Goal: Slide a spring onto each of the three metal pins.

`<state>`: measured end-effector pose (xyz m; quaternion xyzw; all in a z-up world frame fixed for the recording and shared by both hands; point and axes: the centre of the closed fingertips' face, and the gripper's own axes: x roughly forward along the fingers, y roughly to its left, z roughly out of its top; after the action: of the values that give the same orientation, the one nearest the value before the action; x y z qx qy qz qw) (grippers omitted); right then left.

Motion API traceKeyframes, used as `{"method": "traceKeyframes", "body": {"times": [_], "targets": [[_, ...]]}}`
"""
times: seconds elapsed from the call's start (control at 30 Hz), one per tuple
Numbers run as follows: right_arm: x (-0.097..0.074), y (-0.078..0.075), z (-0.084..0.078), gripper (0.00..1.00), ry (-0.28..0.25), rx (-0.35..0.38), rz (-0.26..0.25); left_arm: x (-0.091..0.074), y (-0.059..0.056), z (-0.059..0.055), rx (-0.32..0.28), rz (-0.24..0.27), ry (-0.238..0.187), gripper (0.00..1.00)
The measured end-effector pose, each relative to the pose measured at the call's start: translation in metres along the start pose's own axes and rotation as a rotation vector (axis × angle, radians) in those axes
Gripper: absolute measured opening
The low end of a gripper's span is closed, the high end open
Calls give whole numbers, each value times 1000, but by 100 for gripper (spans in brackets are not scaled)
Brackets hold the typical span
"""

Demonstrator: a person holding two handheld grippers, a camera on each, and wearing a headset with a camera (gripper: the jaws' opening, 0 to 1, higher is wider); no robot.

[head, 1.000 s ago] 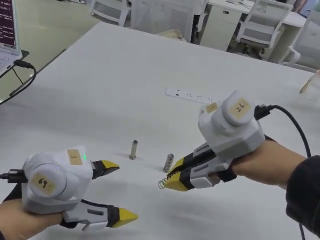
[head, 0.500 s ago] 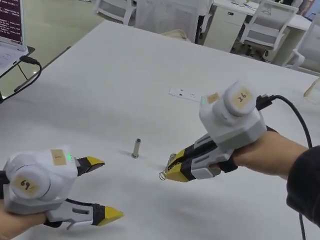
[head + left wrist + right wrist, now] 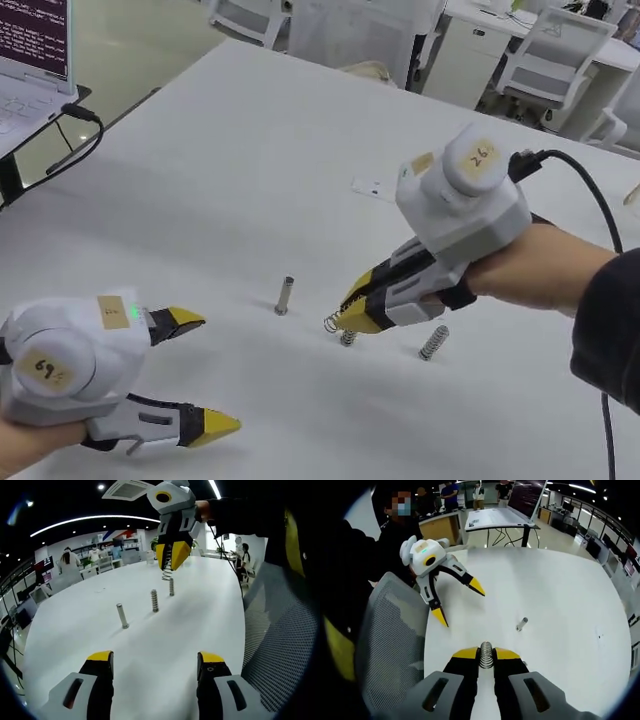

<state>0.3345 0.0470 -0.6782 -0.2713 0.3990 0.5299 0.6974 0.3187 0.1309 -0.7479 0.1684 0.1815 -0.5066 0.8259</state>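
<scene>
Sitting at the far left, a laptop (image 3: 30, 45) with a black cable (image 3: 75, 135) looping from it stands beyond the edge of the white tabletop (image 3: 250, 150). Low in the head view, the left tongs (image 3: 203, 372) hover over the tabletop with their yellow-tipped jaws spread wide and nothing between them. Their own view looks through that gap at all three pins standing in a row. To the right of them, the bare pin (image 3: 285, 296) stands upright on its small base, its metal shaft uncovered, apart from everything else. Next comes the spring (image 3: 331, 322), pinched by one end between the pressed-together jaws of the right tongs (image 3: 350, 316). Its free end pokes out toward the bare pin and is raised off the tabletop. The right gripper view shows that coil end-on between its own yellow tips. Just under those tips in the head view stands the near sprung pin (image 3: 347, 338), a coil already around it. Farther right, beneath the hand (image 3: 540, 275) that grips the right tongs, the far sprung pin (image 3: 433, 343) wears its coil too, well clear of the jaws.
</scene>
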Motion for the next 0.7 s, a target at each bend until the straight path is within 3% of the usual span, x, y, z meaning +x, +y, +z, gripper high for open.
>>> {"method": "traceKeyframes", "body": {"times": [0.1, 0.7], "targets": [[3, -5, -1, 8, 41, -35, -9, -1, 1, -1, 0, 4, 0, 63], [28, -30, 8, 8, 159, -139, 2, 0, 1, -2, -4, 10, -5, 61]]}}
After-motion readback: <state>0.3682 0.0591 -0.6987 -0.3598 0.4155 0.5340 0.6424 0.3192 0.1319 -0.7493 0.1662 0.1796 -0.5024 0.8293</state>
